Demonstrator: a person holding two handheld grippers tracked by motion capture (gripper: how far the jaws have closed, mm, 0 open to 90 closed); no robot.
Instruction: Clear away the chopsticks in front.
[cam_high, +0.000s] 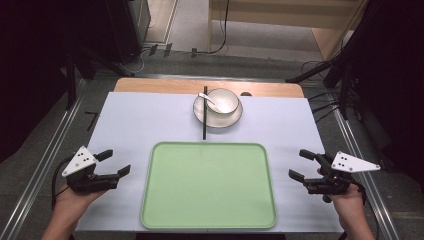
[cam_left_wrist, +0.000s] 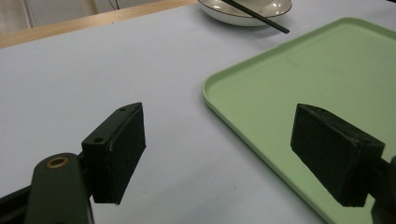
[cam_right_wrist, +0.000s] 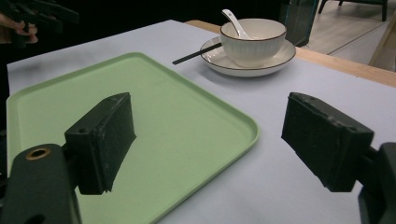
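Observation:
A pale green tray (cam_high: 165, 200) lies empty at the front middle of the table, its near corner in the left gripper view (cam_left_wrist: 280, 88) and its right rim in the right gripper view (cam_right_wrist: 196, 98). Behind it a white bowl (cam_high: 223, 101) with a white spoon (cam_high: 206, 97) stands on a white plate (cam_high: 234, 118); black chopsticks (cam_high: 204, 117) rest across the plate's left side. My left gripper (cam_high: 114, 162) hovers open left of the tray. My right gripper (cam_high: 300, 164) hovers open right of it. Both hold nothing.
A white mat (cam_high: 130, 120) covers the wooden table (cam_high: 150, 85). Metal rails (cam_high: 45, 165) run along both sides. Dark stands and cables (cam_high: 320, 70) are beyond the far edge. In the right gripper view the bowl (cam_right_wrist: 252, 42) sits past the tray.

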